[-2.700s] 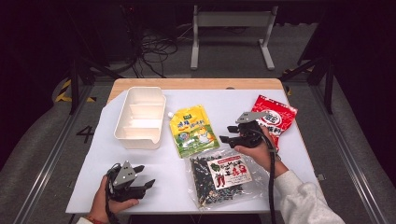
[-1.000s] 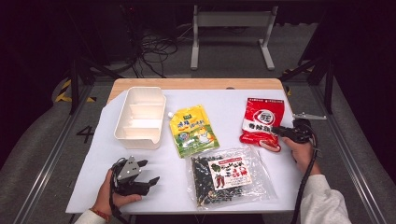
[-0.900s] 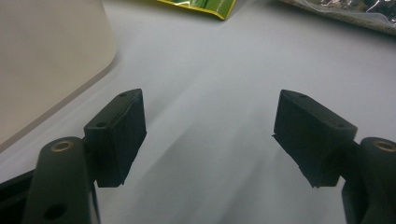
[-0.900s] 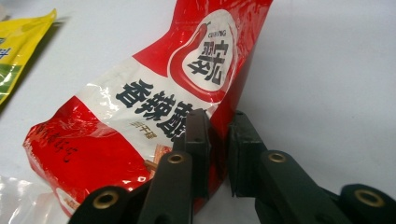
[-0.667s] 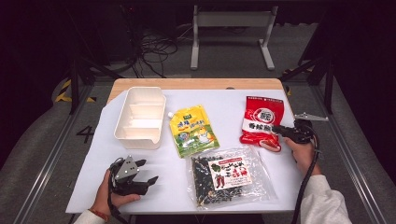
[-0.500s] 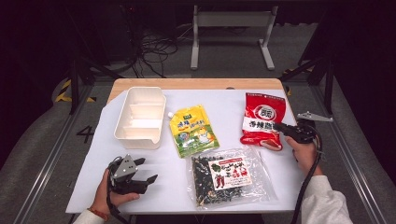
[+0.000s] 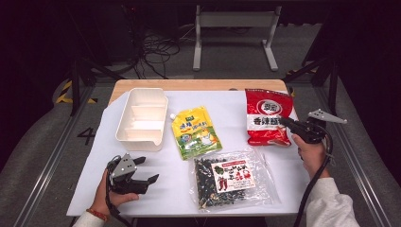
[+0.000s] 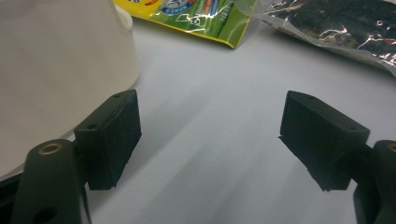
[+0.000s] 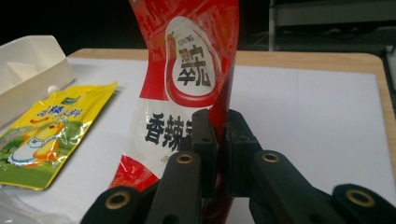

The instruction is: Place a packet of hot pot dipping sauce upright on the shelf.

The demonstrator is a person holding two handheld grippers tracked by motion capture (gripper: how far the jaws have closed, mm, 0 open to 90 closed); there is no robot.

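A red snack bag (image 7: 265, 118) lies at the table's right, its near edge lifted off the white cloth. My right gripper (image 7: 283, 121) is shut on that edge; its jaws have just been closing on it. In the right gripper view the red bag (image 9: 191, 70) stands up from between the pressed jaws of the right gripper (image 9: 218, 123). My left gripper (image 7: 147, 169) rests near the front left, open. Its jaws have just been opening, and the left gripper (image 8: 210, 135) has only bare cloth between its pads.
A white compartment tray (image 7: 142, 118) stands at the back left, close to my left gripper's left jaw (image 8: 56, 60). A yellow-green pouch (image 7: 195, 132) lies mid-table. A clear bag of dark pieces (image 7: 231, 177) lies in front of it. The wooden table edge (image 7: 198, 85) runs along the back.
My right hand went from the table's middle to the red bag, closed on its near edge and raised it slightly. My left hand stayed in place.
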